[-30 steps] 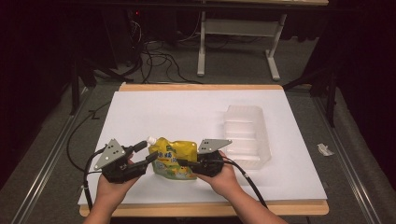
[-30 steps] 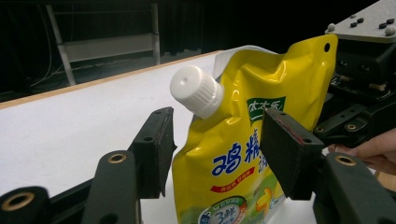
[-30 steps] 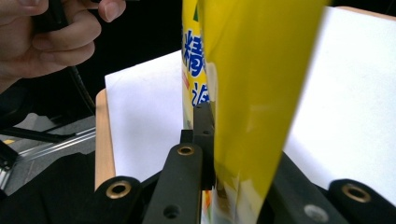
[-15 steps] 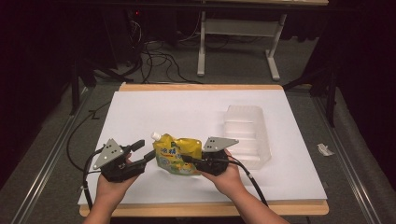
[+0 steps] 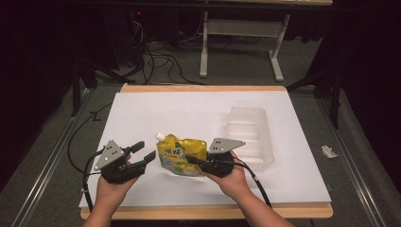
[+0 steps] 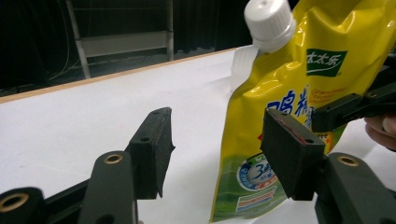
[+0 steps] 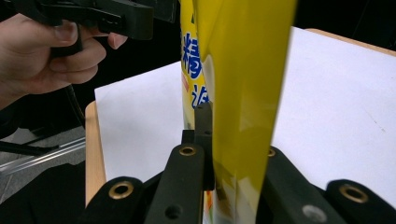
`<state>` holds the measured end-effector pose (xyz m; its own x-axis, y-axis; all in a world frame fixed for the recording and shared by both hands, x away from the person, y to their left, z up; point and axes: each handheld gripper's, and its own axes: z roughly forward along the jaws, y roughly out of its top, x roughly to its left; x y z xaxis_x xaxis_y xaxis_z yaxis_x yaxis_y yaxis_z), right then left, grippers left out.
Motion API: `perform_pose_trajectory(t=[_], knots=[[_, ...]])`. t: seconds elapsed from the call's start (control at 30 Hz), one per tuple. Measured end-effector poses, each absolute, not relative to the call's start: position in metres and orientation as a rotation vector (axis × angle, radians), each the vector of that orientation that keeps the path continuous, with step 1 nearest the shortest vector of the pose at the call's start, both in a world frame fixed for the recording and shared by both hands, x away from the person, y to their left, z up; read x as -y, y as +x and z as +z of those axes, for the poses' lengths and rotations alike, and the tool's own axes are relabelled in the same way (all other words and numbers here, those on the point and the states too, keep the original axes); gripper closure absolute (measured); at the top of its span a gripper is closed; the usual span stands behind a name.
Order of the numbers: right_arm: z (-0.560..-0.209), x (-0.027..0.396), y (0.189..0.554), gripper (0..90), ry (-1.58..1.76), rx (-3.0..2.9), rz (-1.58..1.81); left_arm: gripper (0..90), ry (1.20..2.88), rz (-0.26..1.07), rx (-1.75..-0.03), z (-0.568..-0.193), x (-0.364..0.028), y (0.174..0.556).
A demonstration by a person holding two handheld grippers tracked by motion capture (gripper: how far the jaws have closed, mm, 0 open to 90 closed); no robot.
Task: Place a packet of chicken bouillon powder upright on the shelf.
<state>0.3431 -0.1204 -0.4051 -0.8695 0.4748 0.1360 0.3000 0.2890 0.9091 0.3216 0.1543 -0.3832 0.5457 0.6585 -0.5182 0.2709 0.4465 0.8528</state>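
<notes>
A yellow spouted pouch (image 5: 180, 155) with a white cap (image 6: 270, 23) stands upright on the white table top, near its front. My right gripper (image 5: 193, 161) is shut on the pouch's right edge; in the right gripper view the yellow film (image 7: 238, 93) runs between the two black jaws. My left gripper (image 5: 143, 151) is open just left of the pouch. In the left gripper view the pouch (image 6: 299, 121) sits beside and behind the right fingertip (image 6: 290, 150), and nothing lies between the jaws.
A clear plastic tray (image 5: 250, 135) lies right of the pouch. White paper (image 5: 189, 113) covers the wooden table, whose edge shows along the front (image 5: 203, 212). Cables and a metal frame (image 5: 236, 42) sit on the floor behind.
The right gripper has lifted the pouch from lying flat to upright and carried it slightly right. The left gripper has let go of it and now stands open, apart from it.
</notes>
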Motion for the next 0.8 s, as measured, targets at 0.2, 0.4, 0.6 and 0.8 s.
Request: perform_pose_trajectory(t=[0.2,0.4,0.6,0.8], knots=[[-0.404,0.122,0.343,88.2,0.722,-2.385,1.63,43.9,1.117,0.32,-1.034,-0.386,-0.163,0.327],[-0.402,0.124,0.341,88.2,0.73,-2.378,1.632,44.0,1.118,0.332,-1.068,-0.394,-0.169,0.333],[-0.4,0.125,0.341,88.2,0.717,-2.373,1.632,44.0,1.128,0.343,-1.085,-0.399,-0.171,0.336],[-0.396,0.129,0.34,88.3,0.706,-2.361,1.642,44.2,1.131,0.349,-1.096,-0.402,-0.173,0.338]])
